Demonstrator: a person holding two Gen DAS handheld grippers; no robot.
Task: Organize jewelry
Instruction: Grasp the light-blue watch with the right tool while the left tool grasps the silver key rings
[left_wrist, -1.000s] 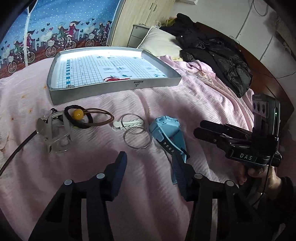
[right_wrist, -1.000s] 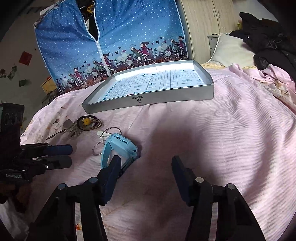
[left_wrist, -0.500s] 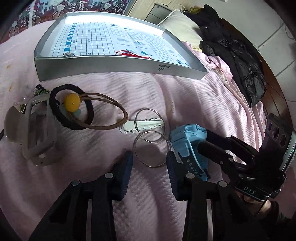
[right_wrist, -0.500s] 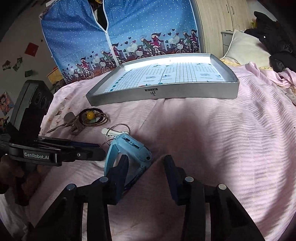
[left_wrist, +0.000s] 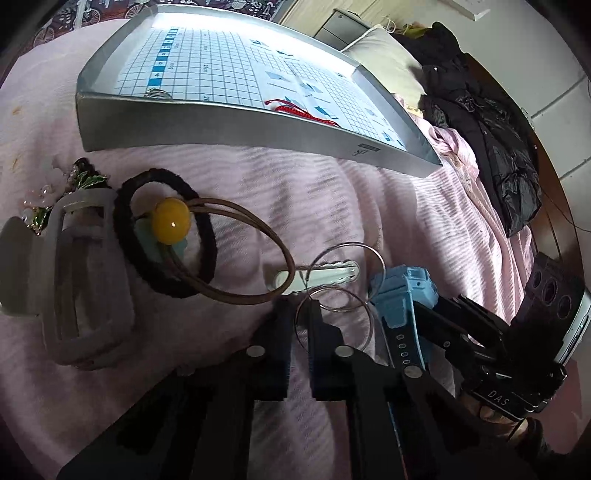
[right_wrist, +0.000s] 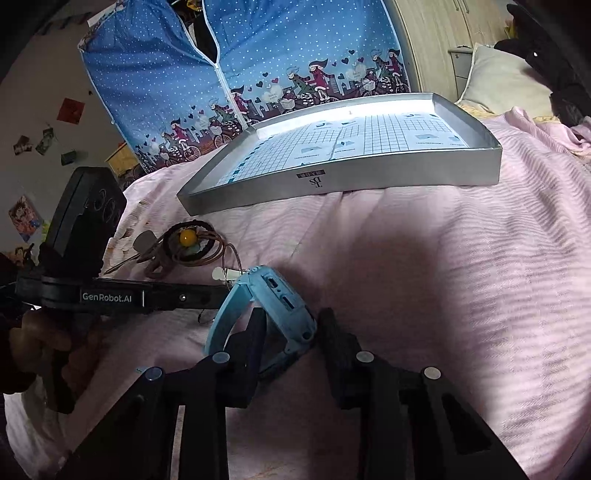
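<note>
A: Sitting on the pink bedspread (right_wrist: 424, 277), the silver tray (left_wrist: 221, 125) has a grid-printed sheet on its floor, a red cord (left_wrist: 295, 110) lying on that sheet, and a small metal ring (left_wrist: 158, 94) at its near wall.

B: And the tools?

A: The left tool (left_wrist: 298, 317) has its fingers nearly together around the rim of the lower wire hoop (left_wrist: 332, 321). Whether they actually pinch it, I cannot tell. The right tool (right_wrist: 291, 332) is partly open, its fingers straddling the blue watch (right_wrist: 273, 314) with a gap on one side.

B: What changed?

A: Half a second ago the left tool's fingers stood wider, short of the hoop; now they have narrowed onto it. The right tool has come forward over the watch.

B: The rest?

A: Beside the hoops lie a white clip (left_wrist: 317, 277), a black hair tie (left_wrist: 166, 236) with a yellow bead (left_wrist: 171, 220), and a grey claw clip (left_wrist: 74, 288).
</note>
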